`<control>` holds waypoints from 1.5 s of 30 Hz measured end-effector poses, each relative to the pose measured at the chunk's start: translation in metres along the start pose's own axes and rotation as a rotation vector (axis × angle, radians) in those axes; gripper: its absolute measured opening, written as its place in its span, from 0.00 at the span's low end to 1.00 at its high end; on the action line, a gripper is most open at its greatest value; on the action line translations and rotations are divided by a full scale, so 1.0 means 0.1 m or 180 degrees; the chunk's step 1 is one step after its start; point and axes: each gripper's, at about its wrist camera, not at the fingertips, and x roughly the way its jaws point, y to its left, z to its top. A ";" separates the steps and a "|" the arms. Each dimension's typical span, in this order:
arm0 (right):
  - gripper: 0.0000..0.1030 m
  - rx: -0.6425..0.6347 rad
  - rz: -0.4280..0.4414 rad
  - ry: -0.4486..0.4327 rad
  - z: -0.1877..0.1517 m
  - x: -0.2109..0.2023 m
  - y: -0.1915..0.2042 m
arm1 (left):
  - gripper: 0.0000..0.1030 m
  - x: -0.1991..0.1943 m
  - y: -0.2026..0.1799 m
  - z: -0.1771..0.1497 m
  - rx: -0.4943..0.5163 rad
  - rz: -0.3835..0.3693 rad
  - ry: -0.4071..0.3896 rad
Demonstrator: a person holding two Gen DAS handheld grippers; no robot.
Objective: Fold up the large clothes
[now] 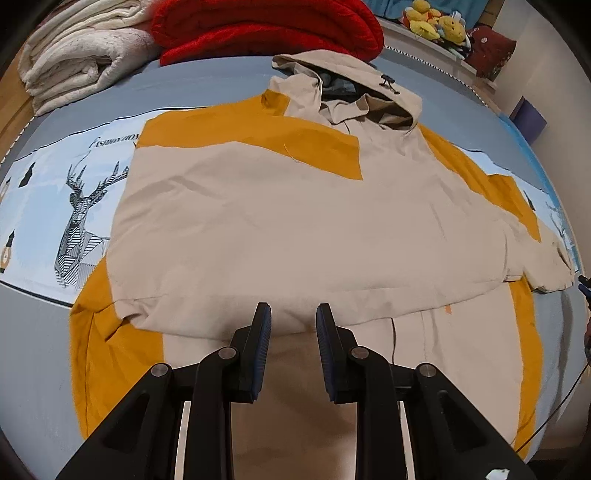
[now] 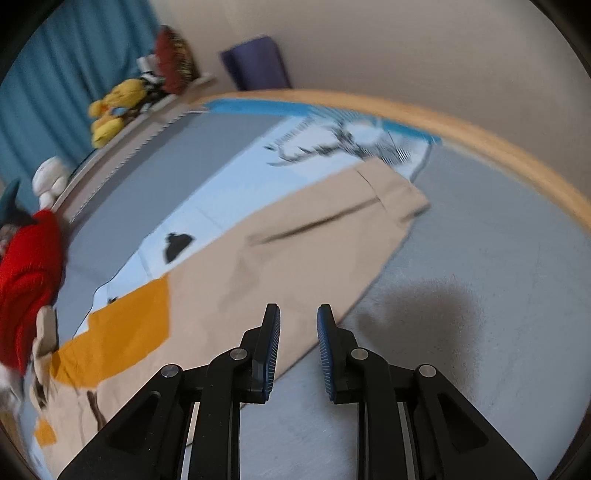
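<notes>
A large beige and mustard-yellow hooded jacket (image 1: 288,221) lies spread on the bed, hood at the far side. One sleeve is folded across the body. My left gripper (image 1: 293,314) is open and empty, hovering just above the folded sleeve's near edge. In the right wrist view the other sleeve (image 2: 295,243) stretches out flat toward the bed's edge, cuff far right. My right gripper (image 2: 298,317) is open and empty, above the sleeve's near edge. This view is blurred.
A grey and light-blue bedsheet with deer prints (image 1: 74,221) covers the bed. A folded white blanket (image 1: 74,62) and a red blanket (image 1: 266,26) lie at the far side. Plush toys (image 1: 436,22) sit on a ledge. A wooden bed rail (image 2: 480,136) bounds the right side.
</notes>
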 end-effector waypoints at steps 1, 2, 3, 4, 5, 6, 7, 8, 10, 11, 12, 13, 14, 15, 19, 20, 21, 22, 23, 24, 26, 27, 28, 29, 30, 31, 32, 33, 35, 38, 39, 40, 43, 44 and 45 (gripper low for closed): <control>0.22 0.0104 0.0050 0.0069 0.03 0.09 -0.09 | 0.22 0.02 0.00 0.01 -0.0004 0.0002 0.0010; 0.23 0.0162 0.0077 0.0105 0.04 0.14 -0.14 | 0.22 0.05 0.01 0.02 -0.0013 0.0003 0.0024; 0.24 0.0246 0.0117 0.0154 0.05 0.22 -0.21 | 0.22 0.07 0.01 0.03 -0.0021 0.0001 0.0035; 0.27 0.0301 0.0146 0.0193 0.05 0.29 -0.25 | 0.22 0.09 0.00 0.04 -0.0024 -0.0003 0.0043; 0.29 0.0343 0.0173 0.0225 0.04 0.34 -0.27 | 0.22 0.10 0.00 0.05 -0.0023 -0.0008 0.0047; 0.30 0.0402 0.0203 0.0267 0.05 0.41 -0.31 | 0.22 0.11 -0.01 0.06 -0.0016 -0.0008 0.0047; 0.31 0.0466 0.0222 0.0302 0.05 0.48 -0.35 | 0.22 0.12 -0.01 0.07 -0.0006 -0.0007 0.0043; 0.32 0.0512 0.0230 0.0331 0.04 0.53 -0.37 | 0.22 0.13 -0.01 0.08 0.0000 -0.0009 0.0043; 0.33 0.0585 0.0214 0.0386 0.03 0.63 -0.41 | 0.22 0.15 -0.01 0.09 0.0001 -0.0010 0.0050; 0.34 0.0625 0.0202 0.0407 0.03 0.67 -0.44 | 0.22 0.16 0.00 0.10 -0.0003 -0.0007 0.0056; 0.34 0.0703 0.0210 0.0427 0.02 0.72 -0.48 | 0.22 0.17 0.01 0.10 -0.0008 -0.0004 0.0062; 0.34 0.0782 0.0255 0.0409 0.02 0.75 -0.51 | 0.22 0.18 0.02 0.11 -0.0014 0.0001 0.0069; 0.34 0.0817 0.0273 0.0388 0.02 0.75 -0.53 | 0.22 0.19 0.02 0.11 -0.0019 0.0006 0.0072; 0.34 0.0852 0.0284 0.0369 0.04 0.77 -0.53 | 0.22 0.20 0.03 0.12 -0.0026 0.0009 0.0074; 0.34 0.0931 0.0305 0.0248 0.07 0.82 -0.54 | 0.22 0.19 0.09 0.13 -0.0074 0.0014 0.0064; 0.34 0.0946 0.0305 0.0206 0.07 0.82 -0.53 | 0.22 0.19 0.09 0.14 -0.0074 0.0012 0.0063; 0.34 0.0955 0.0307 0.0173 0.07 0.83 -0.53 | 0.22 0.19 0.09 0.14 -0.0073 0.0011 0.0060; 0.30 0.0957 0.0288 0.0137 0.07 0.82 -0.52 | 0.22 0.18 0.10 0.14 -0.0073 0.0009 0.0057; 0.20 0.0955 0.0271 0.0118 0.08 0.82 -0.52 | 0.22 0.17 0.11 0.14 -0.0076 0.0003 0.0052; 0.15 0.0962 0.0250 0.0097 0.09 0.82 -0.51 | 0.22 0.16 0.11 0.14 -0.0080 0.0000 0.0050; 0.08 0.0993 0.0243 0.0013 0.10 0.77 -0.51 | 0.22 0.15 0.12 0.15 -0.0087 -0.0005 0.0042; 0.06 0.0987 0.0236 -0.0027 0.11 0.74 -0.50 | 0.22 0.13 0.13 0.15 -0.0095 -0.0008 0.0036; 0.04 0.0955 0.0208 -0.0092 0.13 0.69 -0.46 | 0.22 0.12 0.13 0.16 -0.0104 -0.0013 0.0030; 0.04 0.0887 0.0181 -0.0172 0.15 0.62 -0.39 | 0.22 0.11 0.14 0.16 -0.0111 -0.0015 0.0024; 0.03 0.0813 0.0159 -0.0244 0.17 0.55 -0.32 | 0.22 0.10 0.14 0.17 -0.0121 -0.0018 0.0015; 0.03 0.0713 0.0137 -0.0331 0.19 0.46 -0.21 | 0.22 0.08 0.15 0.17 -0.0132 -0.0022 0.0003; 0.03 0.0628 0.0125 -0.0395 0.20 0.37 -0.13 | 0.22 0.06 0.16 0.18 -0.0146 -0.0029 -0.0013; 0.02 0.0488 0.0118 -0.0497 0.23 0.26 0.03 | 0.22 0.04 0.16 0.19 -0.0158 -0.0035 -0.0027; 0.02 0.0226 0.0166 -0.0654 0.24 0.04 0.36 | 0.22 -0.01 0.17 0.20 -0.0185 -0.0044 -0.0057; 0.02 -0.0202 0.0348 -0.0830 0.16 -0.28 0.93 | 0.22 -0.07 0.20 0.21 -0.0224 -0.0060 -0.0094; 0.02 -0.0339 0.0433 -0.0867 0.10 -0.38 1.11 | 0.22 -0.08 0.21 0.21 -0.0236 -0.0062 -0.0102; 0.02 -0.0513 0.0533 -0.0899 0.02 -0.48 1.34 | 0.22 -0.10 0.22 0.21 -0.0256 -0.0066 -0.0112; 0.02 -0.1021 0.0859 -0.0911 -0.36 -0.78 1.97 | 0.22 -0.16 0.27 0.22 -0.0310 -0.0093 -0.0137; 0.02 -0.1186 0.0991 -0.0878 -0.52 -0.87 2.19 | 0.22 -0.17 0.29 0.22 -0.0326 -0.0101 -0.0145; 0.02 -0.1348 0.1155 -0.0816 -0.72 -0.96 2.43 | 0.22 -0.19 0.30 0.22 -0.0344 -0.0111 -0.0155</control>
